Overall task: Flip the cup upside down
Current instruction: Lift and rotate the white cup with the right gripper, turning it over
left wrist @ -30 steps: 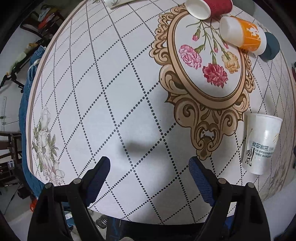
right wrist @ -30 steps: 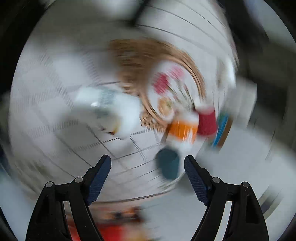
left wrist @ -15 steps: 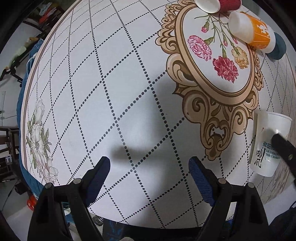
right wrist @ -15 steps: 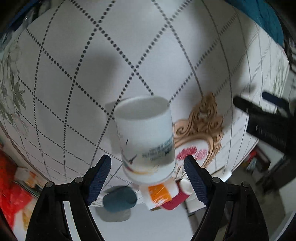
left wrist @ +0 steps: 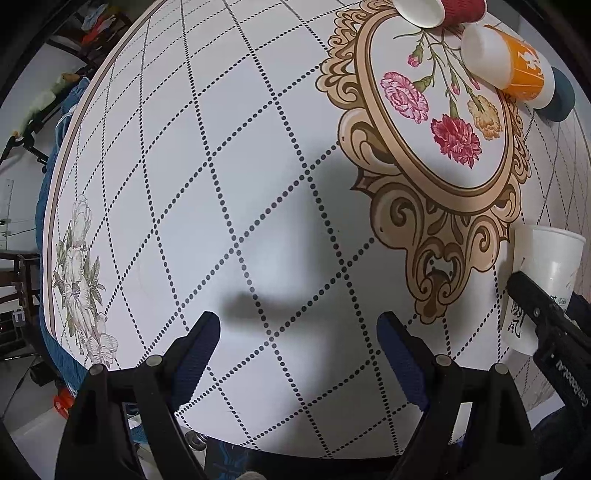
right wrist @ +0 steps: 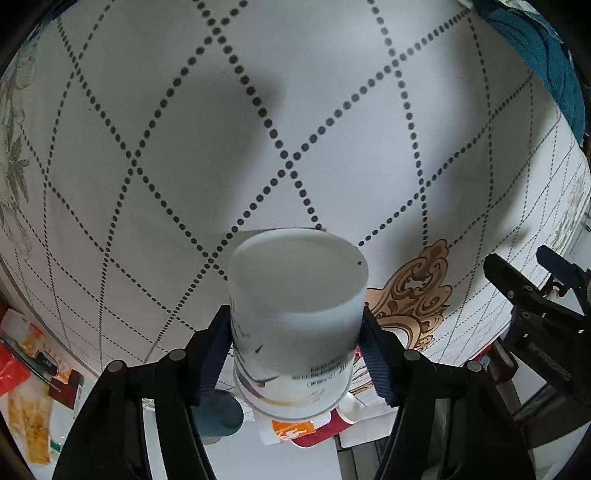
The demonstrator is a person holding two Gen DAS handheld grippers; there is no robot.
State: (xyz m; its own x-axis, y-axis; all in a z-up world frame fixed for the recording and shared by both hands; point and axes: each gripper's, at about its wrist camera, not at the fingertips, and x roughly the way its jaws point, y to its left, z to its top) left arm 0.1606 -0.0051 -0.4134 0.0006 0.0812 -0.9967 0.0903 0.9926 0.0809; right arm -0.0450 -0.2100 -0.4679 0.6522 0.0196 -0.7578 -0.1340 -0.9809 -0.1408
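Right gripper (right wrist: 295, 343): blue ribbed pads clamped on the white paper cup (right wrist: 295, 317), just beside the gold scroll medallion (right wrist: 417, 295).
Left gripper (left wrist: 297, 339): jaws apart, holding nothing.
Left view only: three more cups at the medallion's far edge, namely red cup (left wrist: 443, 11), orange cup (left wrist: 506, 62), teal cup (left wrist: 561, 96).
Tablecloth (left wrist: 221, 147): smooth, dotted diamond grid.

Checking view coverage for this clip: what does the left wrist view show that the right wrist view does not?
Only the left wrist view shows the empty, open left gripper and the whole flower medallion. Only the right wrist view shows the right gripper with its jaws against the white cup on both sides. Both show that cup, the orange cup, the red cup and the table.
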